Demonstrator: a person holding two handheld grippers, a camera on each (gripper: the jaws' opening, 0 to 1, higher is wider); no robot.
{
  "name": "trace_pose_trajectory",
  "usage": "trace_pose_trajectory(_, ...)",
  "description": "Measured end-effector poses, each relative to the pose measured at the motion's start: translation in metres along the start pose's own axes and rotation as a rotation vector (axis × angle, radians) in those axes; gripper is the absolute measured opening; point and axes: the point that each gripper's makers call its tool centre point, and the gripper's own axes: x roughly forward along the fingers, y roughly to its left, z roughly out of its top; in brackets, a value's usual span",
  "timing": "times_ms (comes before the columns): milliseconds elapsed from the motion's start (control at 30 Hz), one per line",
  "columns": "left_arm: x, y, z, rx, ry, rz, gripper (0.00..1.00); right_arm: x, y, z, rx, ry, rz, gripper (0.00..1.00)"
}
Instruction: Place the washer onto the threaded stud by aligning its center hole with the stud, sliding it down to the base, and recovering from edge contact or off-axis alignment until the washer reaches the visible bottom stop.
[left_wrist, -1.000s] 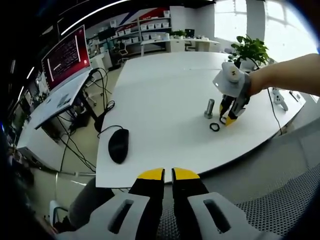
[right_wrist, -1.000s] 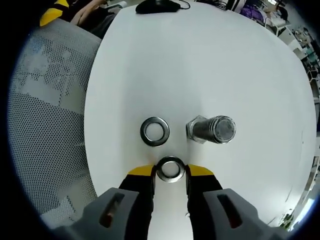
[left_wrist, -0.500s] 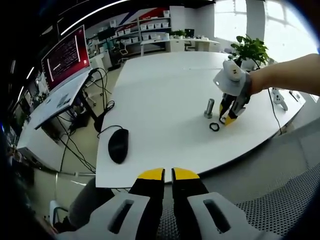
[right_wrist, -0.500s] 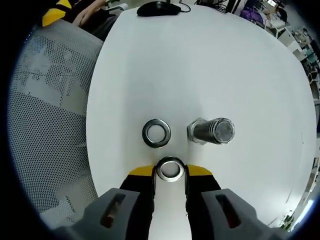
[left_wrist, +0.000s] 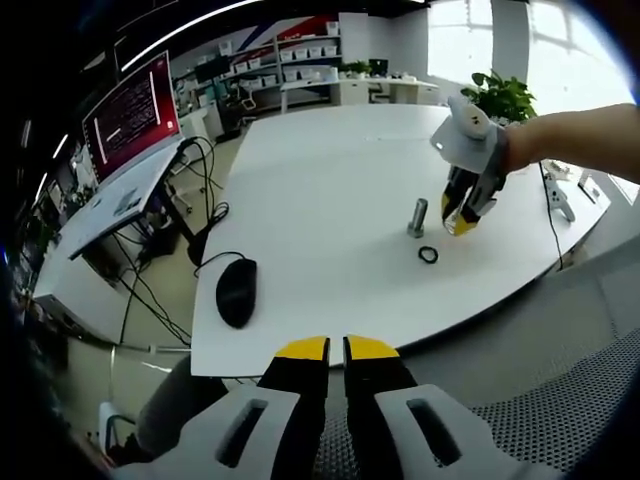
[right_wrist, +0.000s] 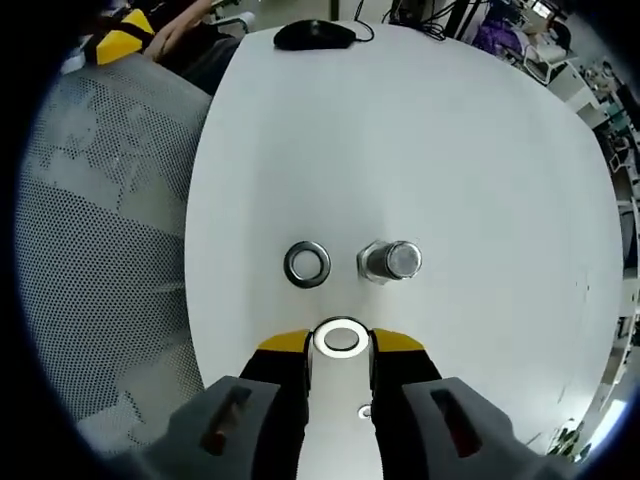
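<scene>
In the right gripper view a shiny washer (right_wrist: 340, 338) sits pinched between my right gripper's (right_wrist: 340, 343) yellow-tipped fingers, held above the white table (right_wrist: 450, 130). Beyond it the threaded stud (right_wrist: 391, 261) stands upright on its hex base, seen almost end-on. A second washer (right_wrist: 307, 265) lies flat on the table just left of the stud. In the left gripper view my right gripper (left_wrist: 458, 218) hangs above and right of the stud (left_wrist: 418, 217), with the loose washer (left_wrist: 428, 254) on the table below. My left gripper (left_wrist: 335, 349) is shut and holds nothing, off the table's near edge.
A black mouse (left_wrist: 237, 290) with its cable lies near the table's left front edge, also the mouse (right_wrist: 315, 35) at the far side. A grey mesh chair (right_wrist: 90, 230) borders the table. A potted plant (left_wrist: 497, 97) and a monitor desk (left_wrist: 130, 125) stand further off.
My right gripper has risen off the table with the washer in it; the stud and loose washer look smaller and the stud is seen more from above. The left gripper has not moved.
</scene>
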Motion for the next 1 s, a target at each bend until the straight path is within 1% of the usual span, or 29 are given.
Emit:
trace_pose_trajectory(267, 0.000, 0.000, 0.000, 0.000, -0.001, -0.001, 0.03, -0.019, -0.001, 0.013, -0.026, -0.024, -0.006, 0.23)
trace_pose_trajectory(400, 0.000, 0.000, 0.000, -0.001, -0.002, 0.000, 0.03, -0.028, -0.001, 0.023, -0.026, -0.049, -0.013, 0.23)
trace_pose_trajectory(533, 0.000, 0.000, 0.000, -0.002, -0.002, 0.000, 0.03, -0.035, -0.004, 0.034, -0.021, -0.087, -0.025, 0.23)
trace_pose_trajectory(733, 0.000, 0.000, 0.001, -0.003, -0.005, 0.000, 0.03, -0.035, -0.011, 0.038, -0.058, -0.079, -0.067, 0.23)
trace_pose_trajectory(867, 0.000, 0.001, 0.001, -0.010, -0.007, 0.001, 0.03, -0.034, -0.015, 0.043, -0.055, -0.101, -0.078, 0.23)
trace_pose_trajectory(1000, 0.000, 0.002, 0.000, -0.006, -0.001, 0.006, 0.02, -0.032, -0.020, 0.048, -0.066, -0.111, -0.104, 0.23)
